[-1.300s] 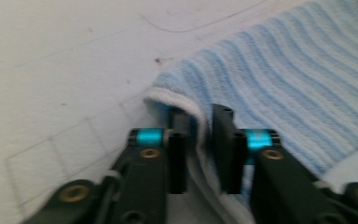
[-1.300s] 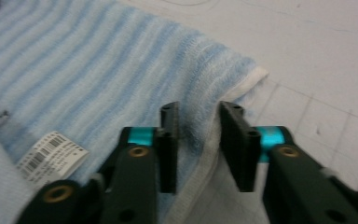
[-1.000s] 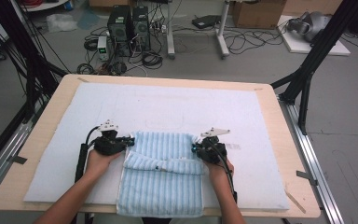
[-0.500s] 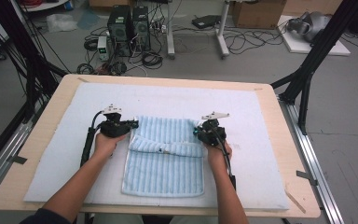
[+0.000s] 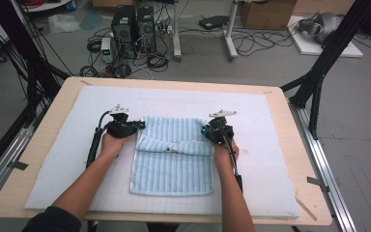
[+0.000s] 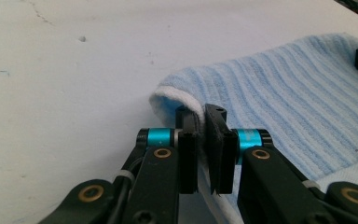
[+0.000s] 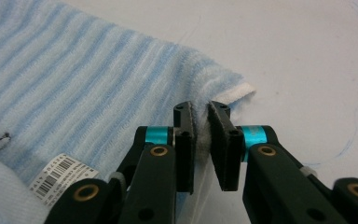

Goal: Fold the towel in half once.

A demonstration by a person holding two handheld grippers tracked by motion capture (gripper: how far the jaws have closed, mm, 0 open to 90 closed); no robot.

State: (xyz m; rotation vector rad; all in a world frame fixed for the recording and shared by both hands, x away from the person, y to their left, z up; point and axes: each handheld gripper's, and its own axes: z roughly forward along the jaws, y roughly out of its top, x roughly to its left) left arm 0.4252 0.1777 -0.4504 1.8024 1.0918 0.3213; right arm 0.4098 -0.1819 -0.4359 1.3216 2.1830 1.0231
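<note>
Both my grippers have carried the towel's (image 5: 174,154) folded edge from lower centre of the high view up toward mid-frame, so the fold now lies further up the frame over the lower layer. My left gripper (image 5: 136,126) sits at the towel's upper left corner, my right gripper (image 5: 206,131) at its upper right corner. In the left gripper view, my jaws have just been opening slightly; the towel's white hem (image 6: 179,95) is between them at centre frame, the pads only loosely on it. In the right gripper view, my jaws have likewise just been opening, a tuft of towel corner (image 7: 235,91) between the pads with a narrow gap showing. A barcode label (image 7: 63,179) lies at lower left. The towel rests on the white mat (image 5: 270,145), mid-table (image 5: 314,212).
</note>
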